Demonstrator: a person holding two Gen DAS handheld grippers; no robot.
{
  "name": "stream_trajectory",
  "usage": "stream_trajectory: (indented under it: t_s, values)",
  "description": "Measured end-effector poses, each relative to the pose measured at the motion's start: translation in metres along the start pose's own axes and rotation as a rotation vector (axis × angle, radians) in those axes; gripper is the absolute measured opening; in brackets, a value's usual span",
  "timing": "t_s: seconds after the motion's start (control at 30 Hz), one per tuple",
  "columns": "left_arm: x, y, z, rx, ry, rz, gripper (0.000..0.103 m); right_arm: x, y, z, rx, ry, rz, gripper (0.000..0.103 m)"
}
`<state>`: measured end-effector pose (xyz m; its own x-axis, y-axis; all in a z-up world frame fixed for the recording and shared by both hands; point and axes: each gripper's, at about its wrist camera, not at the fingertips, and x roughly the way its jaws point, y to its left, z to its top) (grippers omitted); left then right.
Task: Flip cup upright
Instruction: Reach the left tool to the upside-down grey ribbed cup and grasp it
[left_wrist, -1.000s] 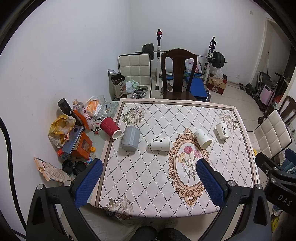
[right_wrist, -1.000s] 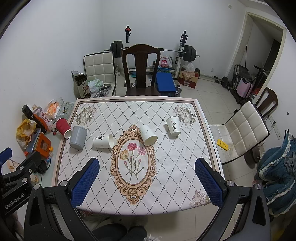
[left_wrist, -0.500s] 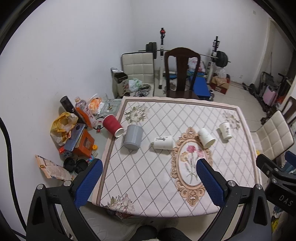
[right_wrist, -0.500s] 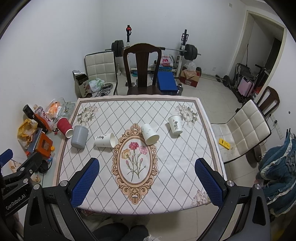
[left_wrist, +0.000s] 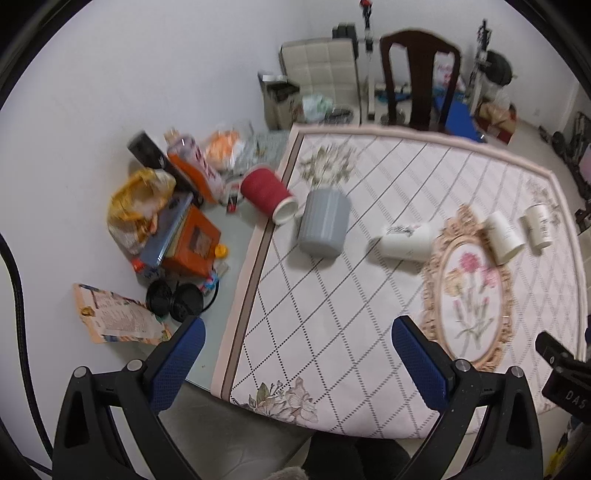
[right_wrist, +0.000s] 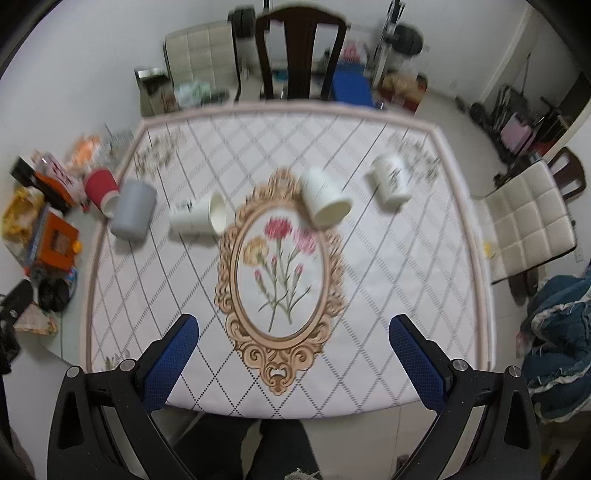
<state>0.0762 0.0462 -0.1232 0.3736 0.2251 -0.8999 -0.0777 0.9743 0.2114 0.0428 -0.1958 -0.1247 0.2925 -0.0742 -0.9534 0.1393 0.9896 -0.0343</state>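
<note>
Both tools hung above the near edge of the tabletop, the left tool and the right tool each spread wide with nothing between the fingers. From the right wrist view, five cups lay in a row: a red cup at 9 o'clock touching a grey cup, then three white cups on their sides toward 1 o'clock.

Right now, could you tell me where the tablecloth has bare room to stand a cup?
The near half of the tablecloth is bare. The row is crowded: red cup, grey cup, three white cups.
</note>
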Motion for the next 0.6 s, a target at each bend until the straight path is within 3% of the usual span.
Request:
stream_trajectory:
  t_s: [0.3,0.5,0.6]
  values:
    - [0.121,0.011,0.060,0.036,0.153,-0.035,0.103,0.120,0.041,0.031,0.078,0.140,-0.019,0.103]
    - [0.186,-0.004,0.097,0.097,0.215,-0.102,0.101,0.179,0.064,0.061,0.126,0.231,-0.041,0.088]
    - [0.208,-0.012,0.107,0.136,0.248,-0.125,0.099,0.196,0.072,0.071,0.129,0.255,-0.055,0.087]
